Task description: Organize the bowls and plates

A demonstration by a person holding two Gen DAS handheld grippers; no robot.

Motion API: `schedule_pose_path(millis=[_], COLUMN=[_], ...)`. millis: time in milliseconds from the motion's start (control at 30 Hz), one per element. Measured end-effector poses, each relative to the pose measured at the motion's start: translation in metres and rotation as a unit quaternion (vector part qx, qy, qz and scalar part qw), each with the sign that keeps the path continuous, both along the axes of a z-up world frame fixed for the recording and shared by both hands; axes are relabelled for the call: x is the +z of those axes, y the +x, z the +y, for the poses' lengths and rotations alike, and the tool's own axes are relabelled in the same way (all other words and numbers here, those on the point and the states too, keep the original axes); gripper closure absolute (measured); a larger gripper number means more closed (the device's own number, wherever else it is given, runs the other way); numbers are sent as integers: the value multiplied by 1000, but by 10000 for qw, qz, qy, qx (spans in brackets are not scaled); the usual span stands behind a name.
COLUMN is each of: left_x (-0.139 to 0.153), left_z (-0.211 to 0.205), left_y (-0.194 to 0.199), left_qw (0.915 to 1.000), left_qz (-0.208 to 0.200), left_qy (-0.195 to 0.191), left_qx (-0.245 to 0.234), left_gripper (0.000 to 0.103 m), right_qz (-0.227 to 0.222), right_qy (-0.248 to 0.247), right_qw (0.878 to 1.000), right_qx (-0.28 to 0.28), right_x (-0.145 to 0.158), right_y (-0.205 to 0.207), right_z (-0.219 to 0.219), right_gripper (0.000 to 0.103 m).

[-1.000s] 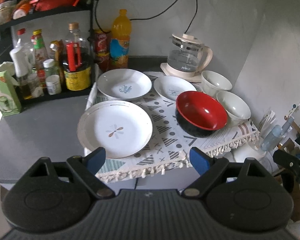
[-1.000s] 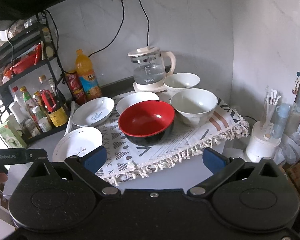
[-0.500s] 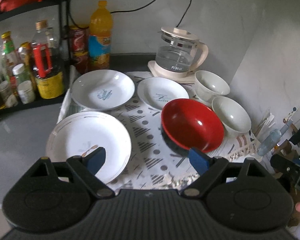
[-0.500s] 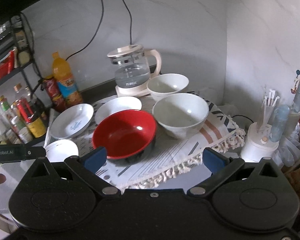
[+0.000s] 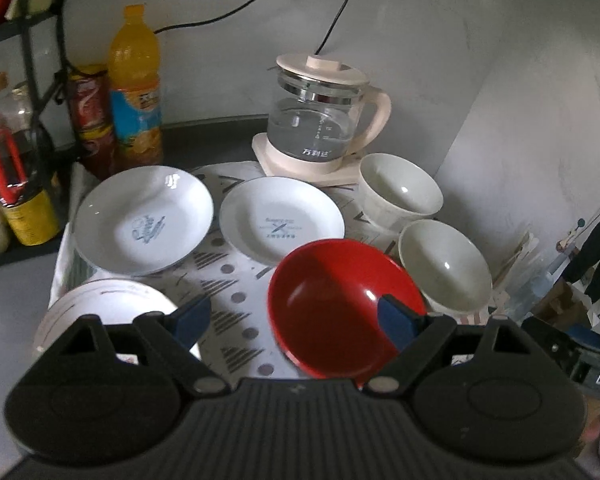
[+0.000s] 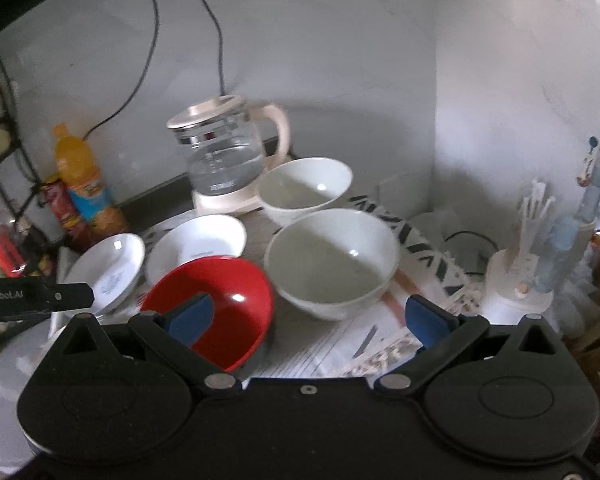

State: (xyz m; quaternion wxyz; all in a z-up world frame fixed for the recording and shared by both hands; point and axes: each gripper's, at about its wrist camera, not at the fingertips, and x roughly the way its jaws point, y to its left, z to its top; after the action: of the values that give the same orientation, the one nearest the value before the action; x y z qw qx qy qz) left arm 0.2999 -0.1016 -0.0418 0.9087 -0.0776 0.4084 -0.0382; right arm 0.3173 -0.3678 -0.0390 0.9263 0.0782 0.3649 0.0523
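Red bowl beneath open left tool, untouched

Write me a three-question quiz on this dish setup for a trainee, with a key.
1. True or false: the left gripper is shut on the red bowl.
2. How many white bowls stand beside the red bowl on the mat?
   A. one
   B. two
   C. four
3. Fill in: behind the dishes, by the wall, stands a glass ____.

Key
1. False. Its jaws stand wide open and hold nothing. So do those of the right gripper.
2. B: the near white bowl and the far white bowl.
3. kettle.
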Motion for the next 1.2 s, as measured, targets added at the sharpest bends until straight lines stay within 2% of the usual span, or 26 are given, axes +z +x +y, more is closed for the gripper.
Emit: schedule_pose_path(millis=[100,233,433,833,1200], left_x=[-4,-9,-13,-25,-45], left_z=[-7,-15,-29,-65,-100], left_y=[17,40,70,107,137], left_qw=[9999,9992,9975,9901,9866], left_qz=[19,57,85,353,622], left_qy=[45,-120,-70,-165,-148], left_qx=[-108,-374,-691,-1352,-1503], left_gripper=[15,15,15,15,31], right_qz=[23,76,269,575,907], right_qy=[-44,-132,-205,-59,31], right_qw=[9999,9994,9976,9936,9909], right_qx=[-120,-320,-610,-971,-998], right_x=[-5,-11,-20,-32,-52], right_y=[11,24,41,58,85], right_z=[-2,-5,-8,-26,-51], right_gripper=[0,0,0,0,12])
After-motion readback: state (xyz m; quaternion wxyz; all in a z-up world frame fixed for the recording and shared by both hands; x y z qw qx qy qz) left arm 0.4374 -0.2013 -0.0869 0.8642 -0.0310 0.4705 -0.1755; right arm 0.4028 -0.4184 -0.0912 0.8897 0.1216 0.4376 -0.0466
